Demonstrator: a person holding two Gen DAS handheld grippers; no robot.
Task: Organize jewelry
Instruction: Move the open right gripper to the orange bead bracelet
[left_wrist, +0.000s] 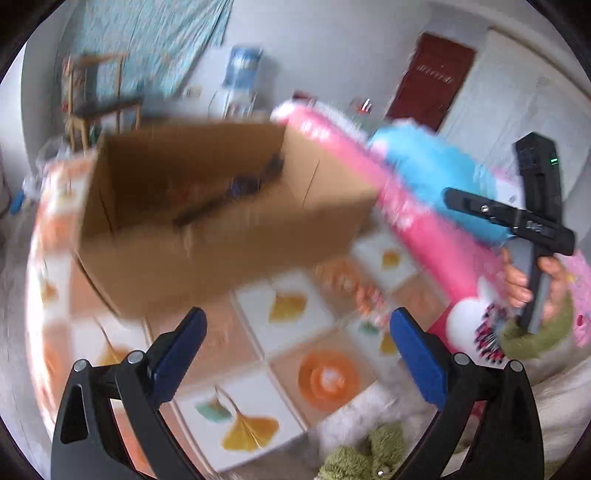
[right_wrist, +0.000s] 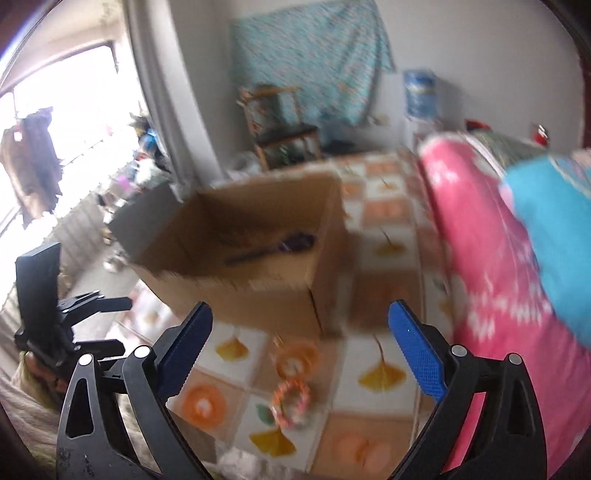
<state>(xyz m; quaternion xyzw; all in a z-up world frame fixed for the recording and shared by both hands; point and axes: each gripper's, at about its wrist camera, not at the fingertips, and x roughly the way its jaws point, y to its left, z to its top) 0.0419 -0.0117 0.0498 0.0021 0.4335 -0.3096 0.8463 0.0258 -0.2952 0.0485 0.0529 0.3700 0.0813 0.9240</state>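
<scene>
Both hand-held grippers, left (left_wrist: 297, 354) and right (right_wrist: 300, 347), hover spread near the cardboard box (left_wrist: 207, 210).

Left gripper (left_wrist: 298, 354) — black angular linkage arms, round silver pivot pins, ribbed dark-blue finger pads (left_wrist: 180, 354), right gripper (right_wrist: 300, 351) of matching build with brighter blue textured pads (right_wrist: 416, 361), bare-skinned right hand (left_wrist: 532, 283), fuzzy olive-green sleeve cuff (left_wrist: 533, 334), black handle unit — small green light
</scene>
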